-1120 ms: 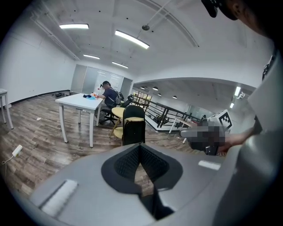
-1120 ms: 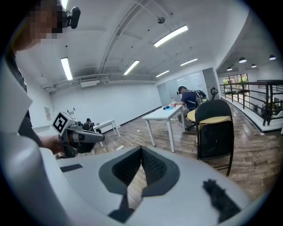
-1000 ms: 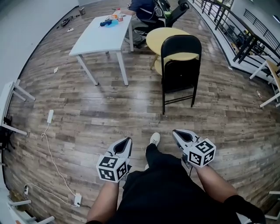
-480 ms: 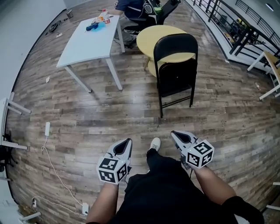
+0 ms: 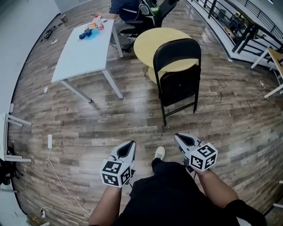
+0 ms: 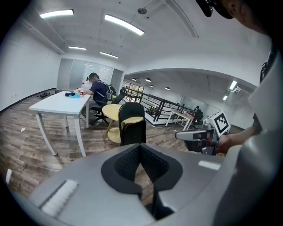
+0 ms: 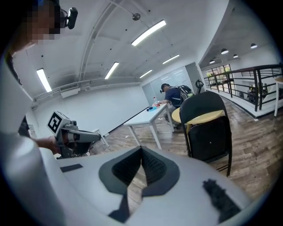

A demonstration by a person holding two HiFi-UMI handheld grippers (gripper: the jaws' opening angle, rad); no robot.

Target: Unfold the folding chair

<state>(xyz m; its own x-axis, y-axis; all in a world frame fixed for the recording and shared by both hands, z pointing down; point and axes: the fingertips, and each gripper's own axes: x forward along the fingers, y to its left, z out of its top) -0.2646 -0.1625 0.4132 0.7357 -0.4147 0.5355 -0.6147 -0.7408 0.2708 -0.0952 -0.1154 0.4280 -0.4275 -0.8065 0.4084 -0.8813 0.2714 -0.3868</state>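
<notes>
Wood-plank flooring ran the length of the office. Far off to the left stood a long white table, with someone seated at its far end. Right of it was a round yellow table. Just in front of that stood the black folding chair, upright, folded flat, nobody touching it. Well short of the chair, the left gripper and right gripper were held side by side. Both had their jaws pressed together on nothing, and a white shoe showed between them.
</notes>
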